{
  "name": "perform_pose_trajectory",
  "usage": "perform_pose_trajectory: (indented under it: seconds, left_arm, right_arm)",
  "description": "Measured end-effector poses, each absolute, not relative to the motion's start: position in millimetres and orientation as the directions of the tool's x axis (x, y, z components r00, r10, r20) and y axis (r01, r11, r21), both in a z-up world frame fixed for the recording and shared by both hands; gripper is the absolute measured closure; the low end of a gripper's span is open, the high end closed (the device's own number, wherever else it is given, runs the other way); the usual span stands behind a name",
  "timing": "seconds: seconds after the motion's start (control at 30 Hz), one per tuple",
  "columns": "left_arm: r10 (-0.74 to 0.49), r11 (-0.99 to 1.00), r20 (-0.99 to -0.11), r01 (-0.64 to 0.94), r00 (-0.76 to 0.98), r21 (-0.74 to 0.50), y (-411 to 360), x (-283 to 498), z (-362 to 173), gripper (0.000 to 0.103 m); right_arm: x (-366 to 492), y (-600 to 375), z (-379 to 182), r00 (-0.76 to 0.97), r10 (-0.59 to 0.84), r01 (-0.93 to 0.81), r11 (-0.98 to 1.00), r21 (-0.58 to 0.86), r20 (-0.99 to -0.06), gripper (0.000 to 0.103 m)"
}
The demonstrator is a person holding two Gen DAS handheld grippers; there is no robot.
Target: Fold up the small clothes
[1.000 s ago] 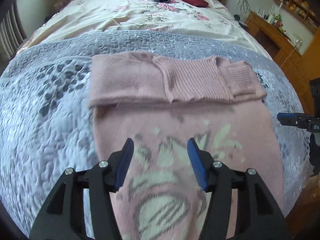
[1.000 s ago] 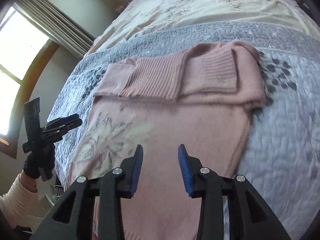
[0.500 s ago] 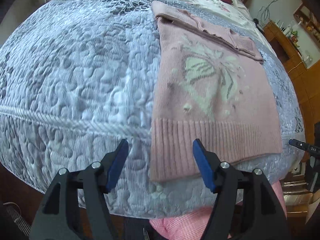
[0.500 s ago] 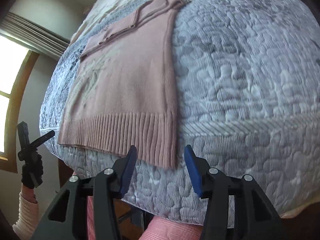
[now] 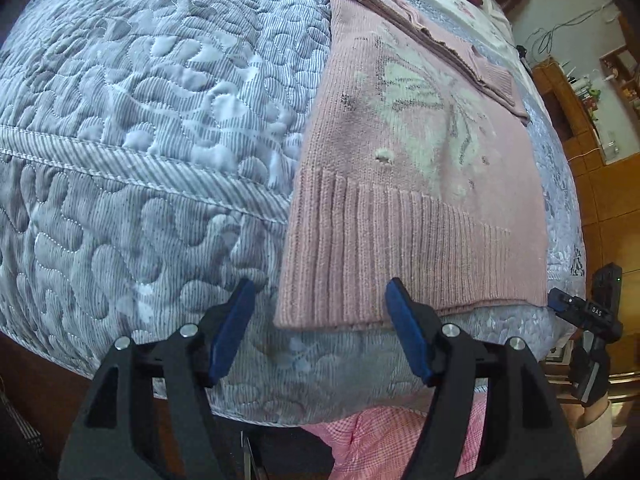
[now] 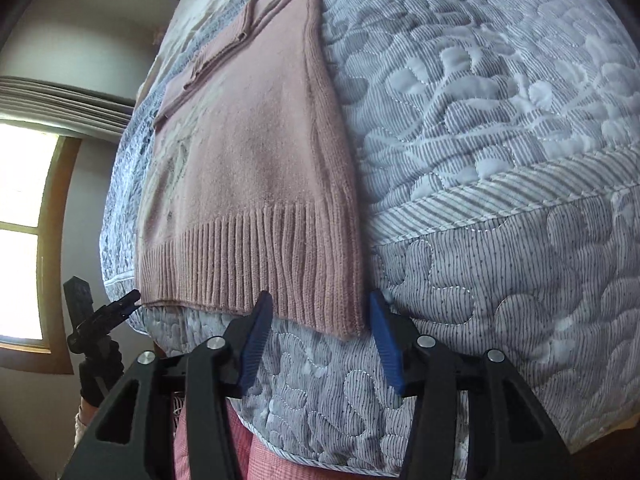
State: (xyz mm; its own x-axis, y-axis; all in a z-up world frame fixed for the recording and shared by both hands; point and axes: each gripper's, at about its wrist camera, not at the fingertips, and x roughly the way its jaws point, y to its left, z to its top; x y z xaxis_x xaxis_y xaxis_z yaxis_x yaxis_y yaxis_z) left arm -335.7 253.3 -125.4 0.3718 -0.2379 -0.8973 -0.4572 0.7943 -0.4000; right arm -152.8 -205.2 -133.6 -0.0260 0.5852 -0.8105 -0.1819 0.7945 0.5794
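Left gripper (image 5: 320, 332) wide apart at six o'clock, near sweater (image 5: 420, 184) hem; right gripper (image 6: 320, 336) apart too, around its corner.

1. Left gripper (image 5: 320, 330) has dropped back from over the pink sweater's (image 5: 420, 168) printed front to its ribbed hem (image 5: 392, 264), near corner at 12 o'clock.
2. Right gripper (image 6: 316, 336) likewise, jaws now straddling the opposite hem corner (image 6: 340, 316).
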Motion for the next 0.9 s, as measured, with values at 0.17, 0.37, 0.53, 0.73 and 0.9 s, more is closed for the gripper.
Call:
perform_pose_trajectory:
  seconds: [0.17,0.37,0.53,0.73,0.9]
  left_arm:
    - [-0.24,0.794,-0.904,-0.465,0.353,-0.392,243.6,-326.9,-129.1,0.039]
    - [-0.235,0.779,-0.902,-0.484,0.363,-0.398,242.2,-328.1,-129.7,0.044]
    - [-0.27,0.753,-0.882,-0.486,0.387,-0.444,247.1,-333.6,-131.5,0.064]
    - [-0.324,0.734,-0.842,-0.448,0.43,-0.511,249.1,-336.9,-116.2,0.095]
    - [-0.358,0.712,-0.776,-0.385,0.519,-0.587,262.7,-320.6,-80.7,0.097]
  right_arm:
    - [-151.0,-206.1,-134.4,-0.03,0.592,-0.175,0.79,0.587,-0.806,0.053]
    - [-153.7,-195.6,-132.6,-0.016,0.582,-0.209,0.793,0.572,-0.813,0.059]
    - [-154.5,-195.9,-139.3,-0.067,0.612,-0.207,0.764,0.612,-0.788,0.09]
    - [-148.8,-198.0,-117.5,-0.082,0.716,-0.213,0.667,0.714,-0.694,0.092]
    - [-122.1,-192.6,-82.7,-0.055,0.792,-0.233,0.583,0.779,-0.609,0.092]
